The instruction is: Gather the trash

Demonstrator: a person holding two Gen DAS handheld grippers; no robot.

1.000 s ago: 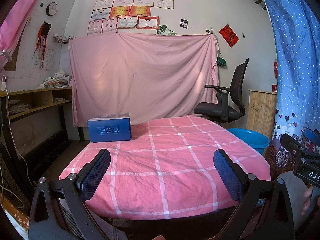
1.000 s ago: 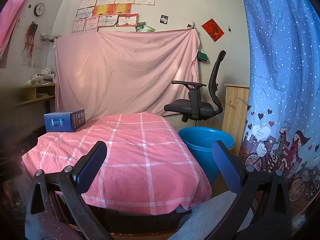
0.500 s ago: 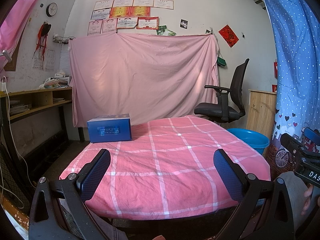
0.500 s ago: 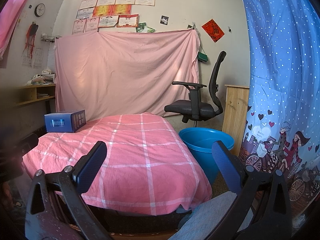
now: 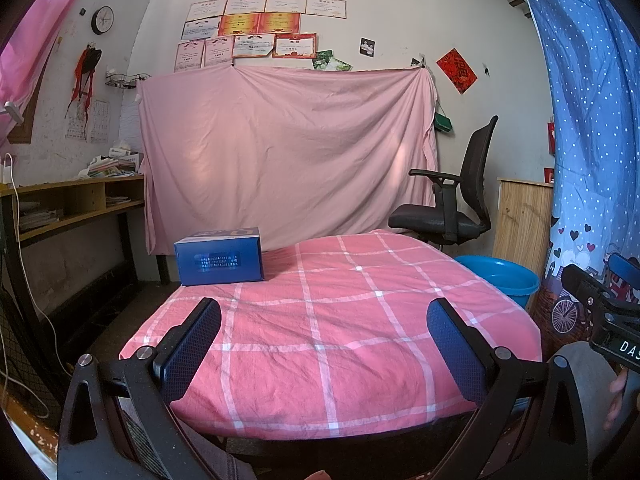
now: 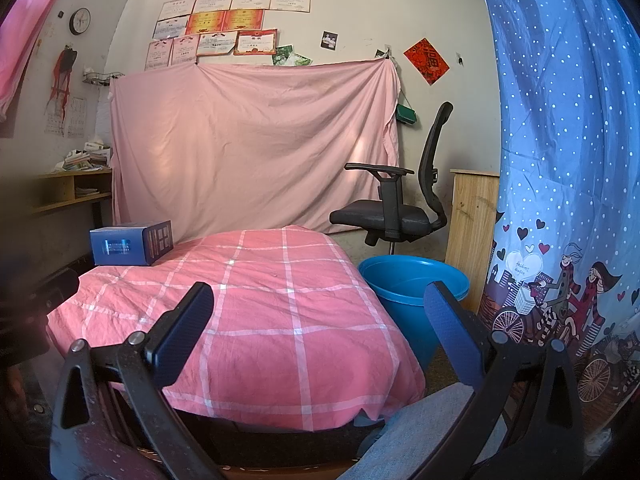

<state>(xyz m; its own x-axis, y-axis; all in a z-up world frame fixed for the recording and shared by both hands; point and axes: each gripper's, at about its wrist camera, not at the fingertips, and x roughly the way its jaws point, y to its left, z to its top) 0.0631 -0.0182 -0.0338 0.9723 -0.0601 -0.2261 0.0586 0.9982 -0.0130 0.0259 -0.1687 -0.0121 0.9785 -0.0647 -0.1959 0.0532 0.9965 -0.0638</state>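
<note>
A blue cardboard box (image 5: 219,256) sits at the far left corner of a table covered with a pink checked cloth (image 5: 340,320); it also shows in the right wrist view (image 6: 130,243). A blue plastic bucket (image 6: 412,300) stands on the floor right of the table, also seen in the left wrist view (image 5: 498,278). My left gripper (image 5: 324,320) is open and empty, held above the table's near edge. My right gripper (image 6: 316,316) is open and empty, near the table's front right corner, well short of the box.
A black office chair (image 6: 400,208) stands behind the bucket, beside a wooden cabinet (image 6: 472,232). A blue curtain (image 6: 560,160) hangs at the right. A wooden shelf desk (image 5: 72,208) runs along the left wall. A pink sheet (image 5: 280,152) hangs on the back wall.
</note>
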